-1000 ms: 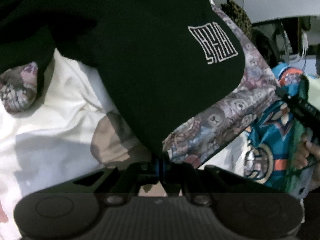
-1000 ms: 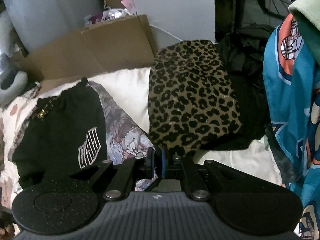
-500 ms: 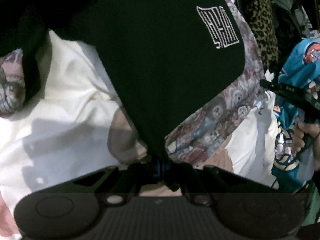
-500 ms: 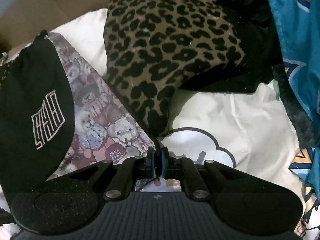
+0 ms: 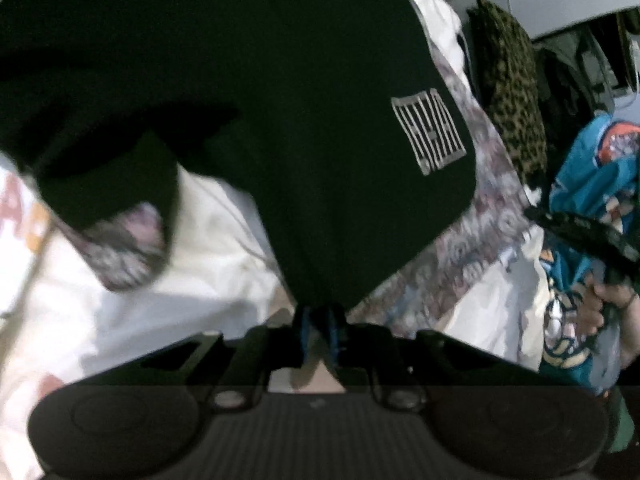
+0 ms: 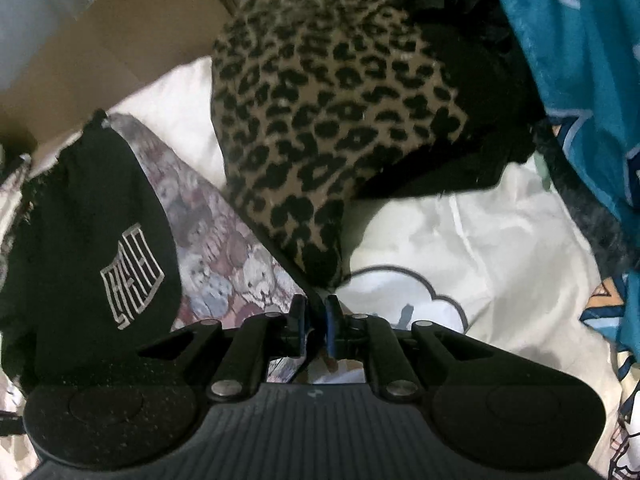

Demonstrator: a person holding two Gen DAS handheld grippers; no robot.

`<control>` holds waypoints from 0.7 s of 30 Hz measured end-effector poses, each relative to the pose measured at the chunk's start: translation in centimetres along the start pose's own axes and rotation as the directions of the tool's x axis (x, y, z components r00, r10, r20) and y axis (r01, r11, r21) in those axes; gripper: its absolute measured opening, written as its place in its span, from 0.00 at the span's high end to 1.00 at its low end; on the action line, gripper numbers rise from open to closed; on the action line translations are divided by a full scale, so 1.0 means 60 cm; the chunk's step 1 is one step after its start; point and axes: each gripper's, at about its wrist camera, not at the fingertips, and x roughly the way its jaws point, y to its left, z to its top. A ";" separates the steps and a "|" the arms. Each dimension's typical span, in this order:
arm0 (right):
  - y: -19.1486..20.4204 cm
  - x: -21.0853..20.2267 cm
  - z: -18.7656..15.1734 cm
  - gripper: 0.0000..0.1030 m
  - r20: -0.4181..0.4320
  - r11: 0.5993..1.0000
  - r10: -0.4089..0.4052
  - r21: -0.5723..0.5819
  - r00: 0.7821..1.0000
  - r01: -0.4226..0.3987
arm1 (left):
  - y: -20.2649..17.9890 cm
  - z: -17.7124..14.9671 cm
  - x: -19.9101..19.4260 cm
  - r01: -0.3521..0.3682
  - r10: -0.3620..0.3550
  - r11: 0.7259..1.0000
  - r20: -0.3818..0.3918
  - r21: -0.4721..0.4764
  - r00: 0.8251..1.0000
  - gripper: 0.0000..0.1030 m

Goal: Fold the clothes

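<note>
As both tools let go, the fold looks done. L gripper (image 5: 318,320): jaws have just been opening and now stand a little apart. The near corner of the black top (image 5: 280,120) sits between them; pads look off the cloth, though blur leaves some doubt. R gripper (image 6: 316,320): jaws have also just been opening, with a slim gap showing. The near corner of the bear-print cloth (image 6: 224,256) is right at the tips, not visibly pinched. This gripper has dropped toward the bed since a sec ago, when the view took in far more of the room.

Black top lies folded over the bear print, logo up, both on the white sheet (image 6: 500,240) toward its left side in the R view. Bear print shows as a strip along the top's right edge. My read: corners are being laid down and released, so next is prob. backing out w/o dragging them.

Further back, a leopard piece (image 6: 332,120) sits mid-bed, its tip just beyond the R jaws. Teal cloth (image 6: 580,60) is at the right edge, cardboard (image 6: 120,48) past the far edge.
</note>
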 end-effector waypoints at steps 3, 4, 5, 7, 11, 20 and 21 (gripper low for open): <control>0.008 -0.013 0.004 0.90 0.021 1.000 0.007 -0.020 1.000 -0.006 | 0.013 0.013 -0.020 -0.021 0.023 0.999 0.040 -0.027 0.999 0.89; 0.011 -0.017 0.005 0.90 0.027 1.000 0.008 -0.028 1.000 -0.007 | 0.018 0.019 -0.029 -0.026 0.028 0.999 0.056 -0.032 0.998 0.89; 0.014 -0.020 0.005 0.90 0.030 0.999 0.006 -0.041 1.000 -0.004 | 0.022 0.025 -0.038 -0.030 0.032 0.999 0.072 -0.036 0.997 0.89; 0.019 -0.025 0.005 0.90 0.033 0.998 0.000 -0.056 0.999 0.002 | 0.032 0.040 -0.064 -0.037 0.042 0.998 0.108 -0.045 0.993 0.87; 0.023 -0.040 0.007 0.90 0.049 0.998 0.005 -0.055 0.999 -0.002 | 0.050 0.071 -0.111 -0.061 0.071 0.996 0.166 -0.064 0.984 0.85; 0.048 -0.093 0.017 0.82 0.103 0.998 0.067 0.002 0.992 -0.068 | 0.080 0.129 -0.214 -0.140 0.165 0.984 0.275 -0.105 0.947 0.85; 0.053 -0.100 0.019 0.82 0.106 0.997 0.078 0.005 0.991 -0.079 | 0.083 0.132 -0.226 -0.147 0.174 0.983 0.284 -0.112 0.943 0.85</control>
